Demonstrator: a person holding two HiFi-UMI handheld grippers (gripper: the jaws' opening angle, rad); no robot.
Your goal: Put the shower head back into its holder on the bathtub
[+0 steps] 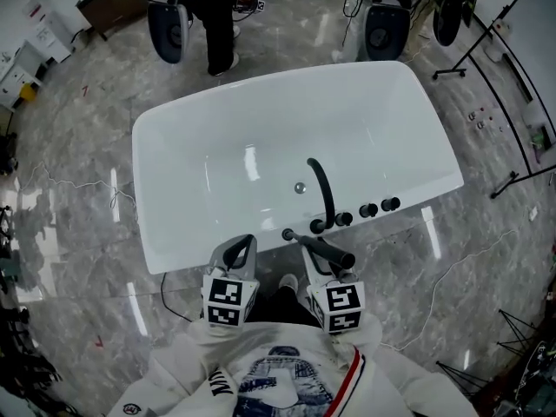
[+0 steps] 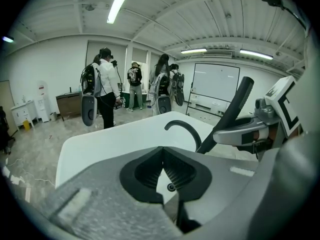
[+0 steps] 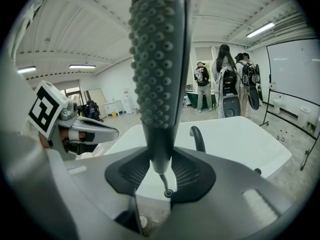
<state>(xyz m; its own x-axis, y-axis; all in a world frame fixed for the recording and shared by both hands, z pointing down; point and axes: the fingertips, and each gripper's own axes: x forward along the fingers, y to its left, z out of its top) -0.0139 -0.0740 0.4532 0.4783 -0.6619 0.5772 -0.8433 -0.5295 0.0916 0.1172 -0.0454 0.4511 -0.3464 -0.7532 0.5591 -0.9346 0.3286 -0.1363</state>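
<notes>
Grey marble floor (image 1: pixel 78 233), white bathtub (image 1: pixel 373 102) in the centre, black spout (image 1: pixel 323 185) and knobs (image 1: pixel 368 209) on its near rim. Right tongs (image 3: pixel 161 170) clamped on the shower head (image 3: pixel 157 74) handle, held just over the near rim beside the spout. Small black fitting (image 1: pixel 287 234) by its end, likely the holder; view poor. Left tongs (image 2: pixel 162 170) closed, empty, just beside. People (image 2: pixel 105 84) stand beyond the tub.

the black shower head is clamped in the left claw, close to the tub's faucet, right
No, the right claw clamps the black shower head, its handle between the pads in the right gripper view; the left claw is shut on nothing. It is close to the faucet, as the head view shows.
</notes>
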